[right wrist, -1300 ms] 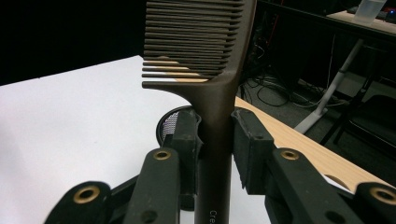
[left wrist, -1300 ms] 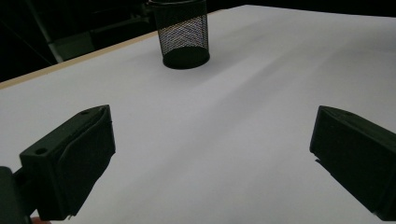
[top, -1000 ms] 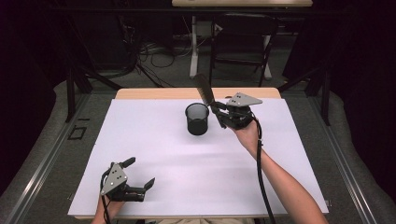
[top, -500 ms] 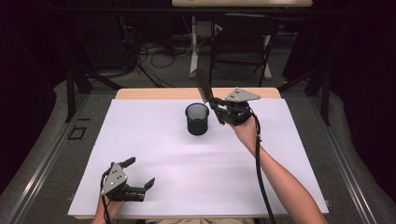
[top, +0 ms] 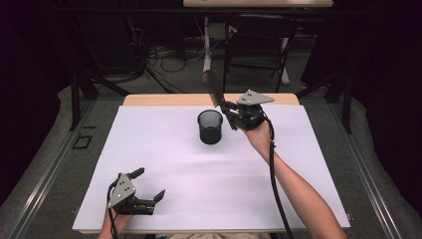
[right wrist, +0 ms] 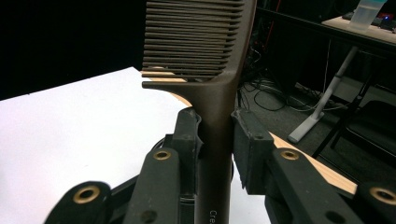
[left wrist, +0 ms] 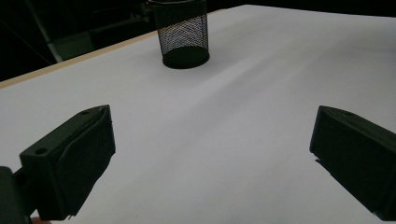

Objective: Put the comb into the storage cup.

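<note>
Gripping the brown comb by its handle, the right gripper's fingers clamp either side, teeth rising above.

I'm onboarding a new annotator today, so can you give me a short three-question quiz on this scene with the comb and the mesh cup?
1. True or false: the right gripper is shut on the handle of the brown comb.
2. Where does the black mesh cup stand? A) on its side at the table's near edge B) upright on the white sheet, beside the right gripper C) between the left gripper's jaws
3. What does the left gripper hold?

Key
1. True; in the right gripper view the pads press on both sides of the handle, teeth end up.
2. B
3. Nothing; its jaws stand wide apart over the bare sheet near the table's front edge.
</note>
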A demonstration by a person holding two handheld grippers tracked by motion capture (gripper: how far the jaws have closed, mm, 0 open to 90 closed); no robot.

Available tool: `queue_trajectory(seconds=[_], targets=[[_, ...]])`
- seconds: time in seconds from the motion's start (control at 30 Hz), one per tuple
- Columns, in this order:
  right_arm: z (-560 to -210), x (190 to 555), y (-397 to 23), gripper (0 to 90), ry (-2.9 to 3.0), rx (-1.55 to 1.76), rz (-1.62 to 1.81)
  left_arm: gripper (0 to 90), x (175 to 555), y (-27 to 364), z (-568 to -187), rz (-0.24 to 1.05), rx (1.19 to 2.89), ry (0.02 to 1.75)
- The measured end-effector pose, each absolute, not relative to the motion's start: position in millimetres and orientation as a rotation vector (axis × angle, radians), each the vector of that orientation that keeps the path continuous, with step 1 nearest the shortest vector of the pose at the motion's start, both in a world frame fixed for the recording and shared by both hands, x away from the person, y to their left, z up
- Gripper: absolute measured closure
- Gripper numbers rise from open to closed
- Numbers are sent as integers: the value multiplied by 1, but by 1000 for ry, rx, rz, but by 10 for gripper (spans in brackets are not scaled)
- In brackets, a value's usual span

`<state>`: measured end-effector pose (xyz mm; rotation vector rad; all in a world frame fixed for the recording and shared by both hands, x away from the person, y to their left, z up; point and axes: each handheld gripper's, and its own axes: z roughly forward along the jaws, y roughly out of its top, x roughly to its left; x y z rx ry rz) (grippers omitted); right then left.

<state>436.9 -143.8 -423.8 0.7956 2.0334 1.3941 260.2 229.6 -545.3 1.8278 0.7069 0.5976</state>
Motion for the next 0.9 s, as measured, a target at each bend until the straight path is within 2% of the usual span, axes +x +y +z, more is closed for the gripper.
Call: queue_trajectory(seconds=[0.9], targets=[[-422, 448, -133, 725, 2000, 814, 1419, 3, 260, 229, -545, 597, 1828, 706]])
